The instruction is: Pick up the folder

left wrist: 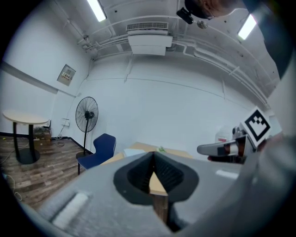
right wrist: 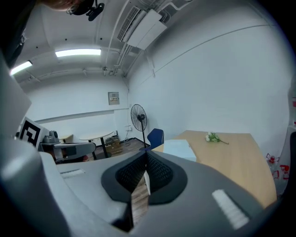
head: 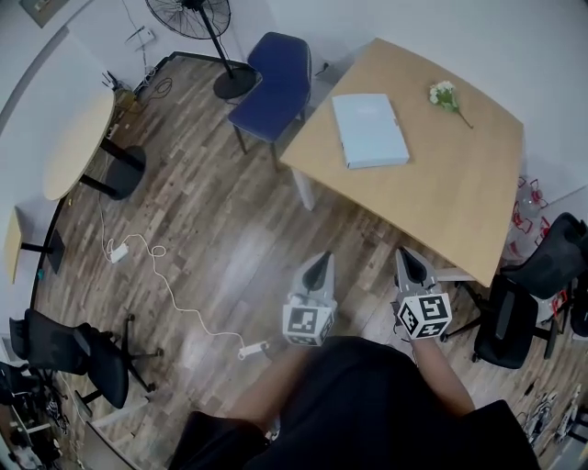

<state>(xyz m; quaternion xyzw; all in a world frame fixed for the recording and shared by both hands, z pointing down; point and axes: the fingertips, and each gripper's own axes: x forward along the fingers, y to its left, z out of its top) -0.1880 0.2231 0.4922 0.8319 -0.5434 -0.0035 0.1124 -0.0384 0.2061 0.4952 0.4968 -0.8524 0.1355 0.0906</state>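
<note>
A pale blue folder (head: 369, 129) lies flat on the wooden table (head: 459, 184), near its left edge; it also shows in the right gripper view as the folder (right wrist: 178, 148) and faintly in the left gripper view as the folder (left wrist: 134, 151). My left gripper (head: 321, 259) and right gripper (head: 406, 252) hang side by side over the floor, short of the table's near edge, well apart from the folder. Both have their jaws shut with nothing between them. The left gripper (left wrist: 153, 155) and right gripper (right wrist: 147, 154) point toward the table.
A small sprig of white flowers (head: 446, 95) lies on the table's far right. A blue chair (head: 272, 84) stands at the table's left, a standing fan (head: 204, 27) behind it. Black office chairs (head: 528, 294) crowd the right. A white cable (head: 165, 285) trails over the wooden floor; a round table (head: 78, 142) stands at left.
</note>
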